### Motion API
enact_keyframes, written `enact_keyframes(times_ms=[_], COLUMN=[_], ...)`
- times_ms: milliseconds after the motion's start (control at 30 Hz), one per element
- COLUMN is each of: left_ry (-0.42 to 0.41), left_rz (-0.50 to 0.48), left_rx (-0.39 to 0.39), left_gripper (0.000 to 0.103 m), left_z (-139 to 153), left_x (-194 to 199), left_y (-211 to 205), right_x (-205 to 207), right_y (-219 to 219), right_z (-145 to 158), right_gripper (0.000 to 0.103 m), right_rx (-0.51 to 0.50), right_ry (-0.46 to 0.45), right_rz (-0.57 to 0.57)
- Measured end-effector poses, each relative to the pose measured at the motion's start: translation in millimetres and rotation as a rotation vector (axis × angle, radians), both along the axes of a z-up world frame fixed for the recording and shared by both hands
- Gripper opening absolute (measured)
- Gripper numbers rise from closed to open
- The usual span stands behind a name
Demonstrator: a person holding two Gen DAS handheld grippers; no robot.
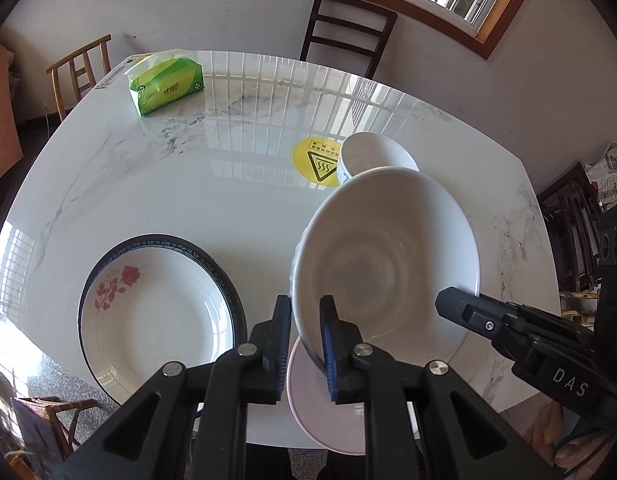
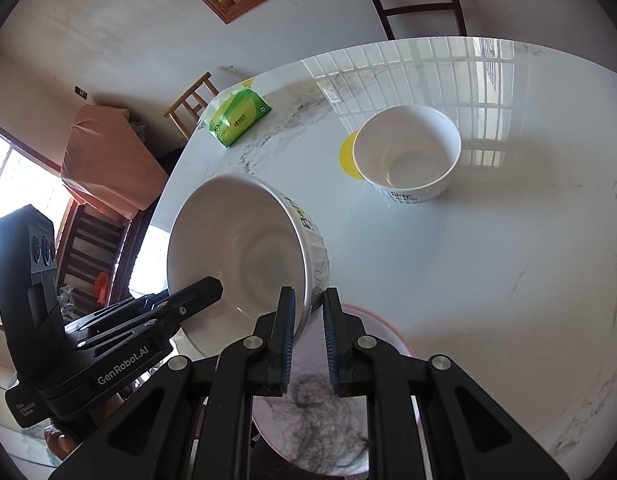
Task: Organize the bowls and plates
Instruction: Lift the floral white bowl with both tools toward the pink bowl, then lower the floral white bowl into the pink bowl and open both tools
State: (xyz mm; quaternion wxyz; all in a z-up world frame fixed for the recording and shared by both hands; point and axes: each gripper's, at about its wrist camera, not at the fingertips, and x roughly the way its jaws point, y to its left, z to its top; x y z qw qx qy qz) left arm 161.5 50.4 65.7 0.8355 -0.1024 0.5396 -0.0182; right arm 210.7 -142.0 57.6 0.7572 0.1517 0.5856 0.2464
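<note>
Two-gripper lift of white bowl (image 1: pixel 384 256).
I am clamping its rim with left gripper (image 1: pixel 306 340) and right gripper (image 2: pixel 309 340), sharing weight, steadying tilt.

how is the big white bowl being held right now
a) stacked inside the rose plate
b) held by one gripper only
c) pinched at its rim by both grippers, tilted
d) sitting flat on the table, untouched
c: the white bowl hangs tilted above the table, its rim pinched by the left gripper and the right gripper.

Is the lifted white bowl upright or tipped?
Tipped. The bowl is held by its rim, clear of the table, its empty inside facing the camera.
</note>
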Motion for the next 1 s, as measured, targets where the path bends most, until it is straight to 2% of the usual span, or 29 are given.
enact_keyframes(times_ms=[500, 1000], left_ry=[0.028, 0.088], left_rz=[-0.051, -0.066], left_rx=[0.006, 0.018], left_gripper=[0.016, 0.016], left_z=[-14, -47], left_x=[-48, -55], left_y=[-32, -43], right_x=[-51, -72], right_y=[-26, -37], right_z=[1, -28], right_gripper=[0.014, 0.014], right_rx=[-0.021, -0.034], right_ry=[0.004, 0.049], right_rz=[-0.001, -0.009])
